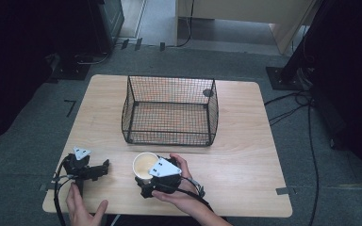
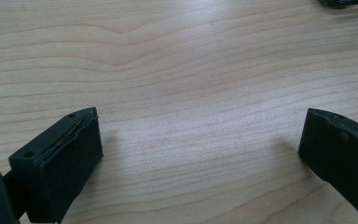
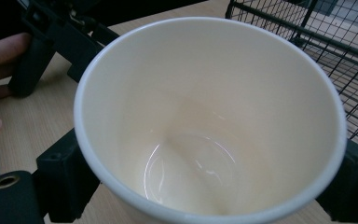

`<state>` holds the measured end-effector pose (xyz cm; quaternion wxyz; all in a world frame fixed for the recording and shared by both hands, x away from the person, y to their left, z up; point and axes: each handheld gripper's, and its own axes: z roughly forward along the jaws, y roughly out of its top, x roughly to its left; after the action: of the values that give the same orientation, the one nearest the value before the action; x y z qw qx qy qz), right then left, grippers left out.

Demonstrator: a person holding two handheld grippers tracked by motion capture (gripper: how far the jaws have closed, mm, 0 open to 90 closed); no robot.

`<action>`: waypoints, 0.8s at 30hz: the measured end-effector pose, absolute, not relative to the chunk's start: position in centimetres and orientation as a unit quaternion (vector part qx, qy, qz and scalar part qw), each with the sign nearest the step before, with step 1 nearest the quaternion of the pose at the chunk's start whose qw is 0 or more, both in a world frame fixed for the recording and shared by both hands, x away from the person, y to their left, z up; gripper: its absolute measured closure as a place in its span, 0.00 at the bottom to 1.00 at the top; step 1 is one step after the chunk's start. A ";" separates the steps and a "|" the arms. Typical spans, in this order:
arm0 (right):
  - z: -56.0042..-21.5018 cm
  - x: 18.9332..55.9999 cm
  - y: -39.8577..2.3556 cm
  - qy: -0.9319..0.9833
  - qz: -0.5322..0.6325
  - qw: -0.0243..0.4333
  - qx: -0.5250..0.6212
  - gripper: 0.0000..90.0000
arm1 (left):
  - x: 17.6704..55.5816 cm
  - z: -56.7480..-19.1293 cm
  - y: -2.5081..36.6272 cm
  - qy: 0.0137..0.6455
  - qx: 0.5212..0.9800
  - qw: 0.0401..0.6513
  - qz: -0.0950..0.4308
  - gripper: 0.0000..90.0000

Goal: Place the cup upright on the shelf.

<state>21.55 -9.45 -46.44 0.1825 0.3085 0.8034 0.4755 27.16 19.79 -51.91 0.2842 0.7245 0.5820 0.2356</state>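
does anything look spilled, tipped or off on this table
Nothing stands out. The paper cup is empty and unspilled between the right tongs, the wire basket stands upright, and the left tongs are open over bare table.

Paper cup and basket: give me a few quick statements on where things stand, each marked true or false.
1. The right tool has its jaws on either side of the paper cup. True.
2. The paper cup is already inside the wire basket. False: it is at the table's near edge, in front of the basket.
3. The left tool is open with nothing between its jaws. True; bare table shows between them.
4. The cup holds liquid. False: the right gripper view shows it empty down to its shiny bottom.
5. The wire basket lies tipped on its side. False: it stands upright, open top up.
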 end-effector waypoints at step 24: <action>-43.0 22.8 -11.3 0.773 0.506 0.210 0.319 0.11 | 27.2 -51.9 19.8 0.582 0.725 0.283 0.235 0.00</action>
<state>22.83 -11.25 -42.98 0.2096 0.3193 0.7734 0.5059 27.15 19.80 -51.90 0.2835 0.7251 0.5817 0.2355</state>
